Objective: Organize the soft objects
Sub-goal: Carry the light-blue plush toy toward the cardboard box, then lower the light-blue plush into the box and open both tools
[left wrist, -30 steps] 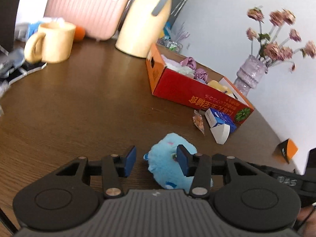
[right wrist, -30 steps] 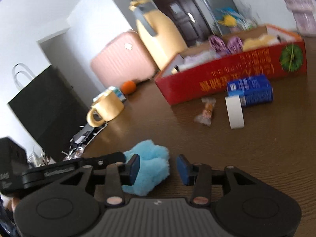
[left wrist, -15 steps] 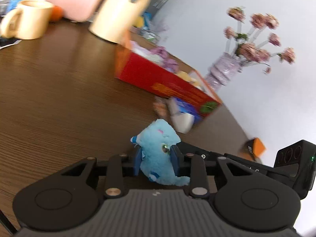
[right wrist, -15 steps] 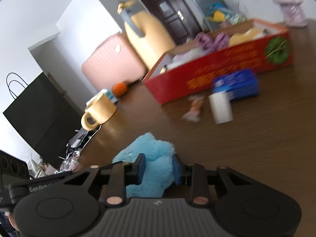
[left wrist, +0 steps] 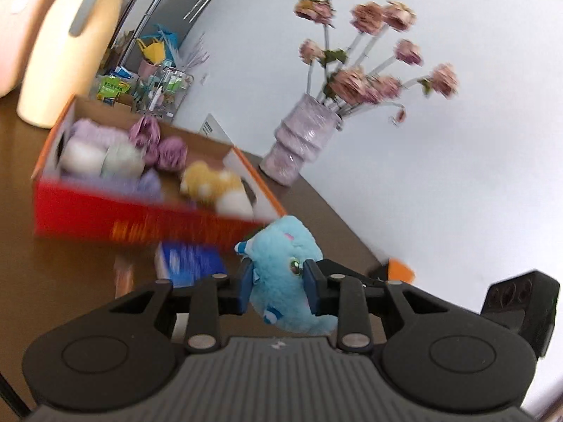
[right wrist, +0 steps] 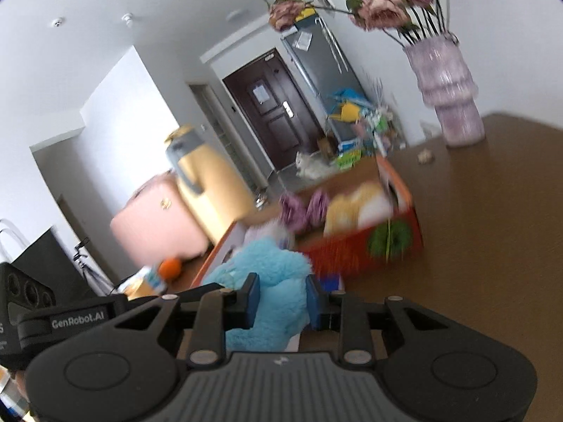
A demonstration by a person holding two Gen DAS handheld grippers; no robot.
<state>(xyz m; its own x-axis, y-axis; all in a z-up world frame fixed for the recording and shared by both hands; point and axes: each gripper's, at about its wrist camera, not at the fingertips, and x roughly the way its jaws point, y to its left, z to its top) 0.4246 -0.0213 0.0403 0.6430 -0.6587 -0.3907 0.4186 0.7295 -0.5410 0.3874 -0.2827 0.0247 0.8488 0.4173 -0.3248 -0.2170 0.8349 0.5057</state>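
A fluffy blue plush toy (left wrist: 286,270) is held between both grippers, off the table. My left gripper (left wrist: 279,286) is shut on its head, with one green eye showing. My right gripper (right wrist: 281,299) is shut on its body (right wrist: 272,281) from the other side. The red cardboard box (left wrist: 140,225) stands just beyond, holding purple, white and yellow soft toys. It also shows in the right wrist view (right wrist: 362,246), behind the plush.
A blue and white carton (left wrist: 191,263) lies on the brown table in front of the box. A lilac vase of dried flowers (left wrist: 302,140) stands behind the box. A yellow jug (left wrist: 67,52) and pink suitcase (right wrist: 158,225) are to the left. An orange (right wrist: 170,267) lies by the suitcase.
Both grippers closed on the blue plush, lifted it off the table and carried it toward the red box, which is now much nearer.
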